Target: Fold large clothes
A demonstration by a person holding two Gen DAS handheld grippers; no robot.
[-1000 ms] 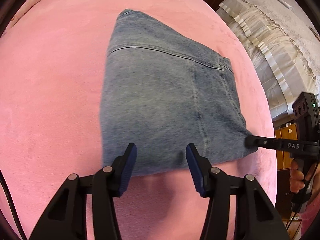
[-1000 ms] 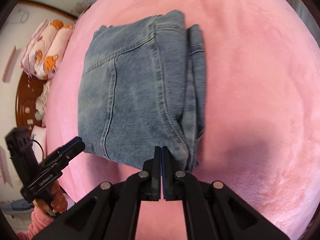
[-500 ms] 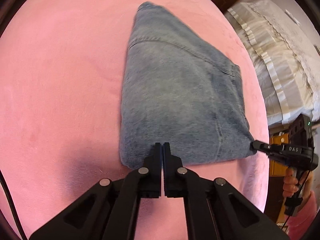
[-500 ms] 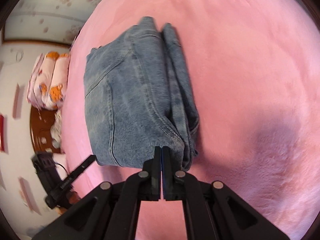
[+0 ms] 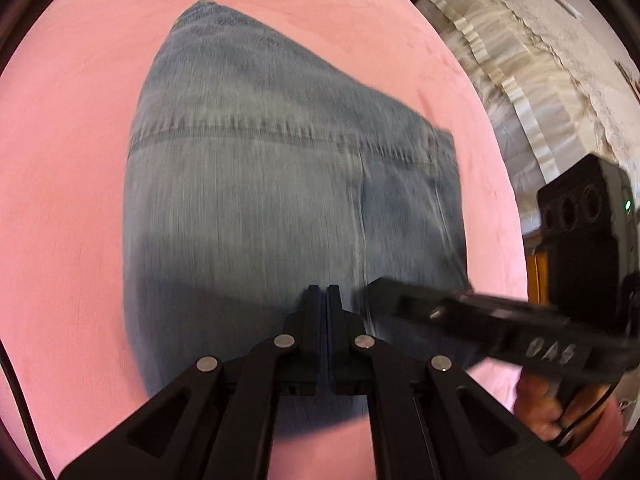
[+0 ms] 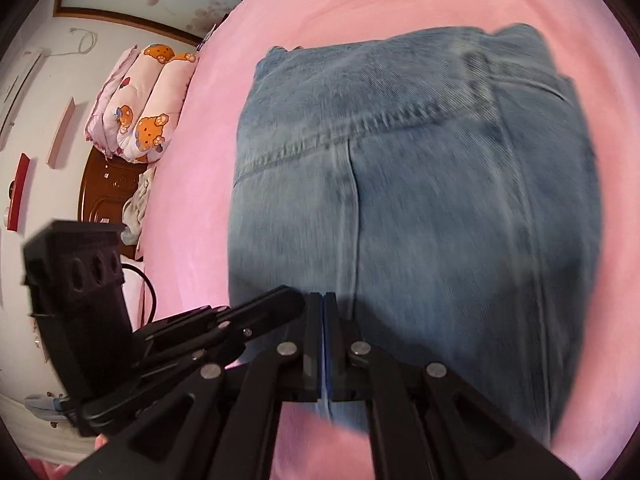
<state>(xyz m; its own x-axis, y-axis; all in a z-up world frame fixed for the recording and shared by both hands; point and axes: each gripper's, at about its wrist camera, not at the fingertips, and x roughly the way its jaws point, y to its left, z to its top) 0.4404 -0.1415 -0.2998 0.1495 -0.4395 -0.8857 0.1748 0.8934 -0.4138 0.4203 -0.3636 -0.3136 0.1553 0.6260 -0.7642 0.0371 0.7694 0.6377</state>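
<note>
Folded jeans [image 5: 280, 200] lying on pink bed [image 5: 72, 160]; left gripper [image 5: 323, 296] and right gripper [image 6: 323, 300], fingers closed empty, pressing flat; next likely smoothing.

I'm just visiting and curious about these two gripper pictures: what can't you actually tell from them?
- Whether the left gripper or right gripper pinches the jeans: both look shut, but their own arms hide the near denim edge in both wrist views.
- How many layers the jeans have: motion blur smears the fabric.
- The person's hand: mostly hidden behind the right tool, cut by the left view's edge.
- The pink bed under the jeans: covered.
</note>
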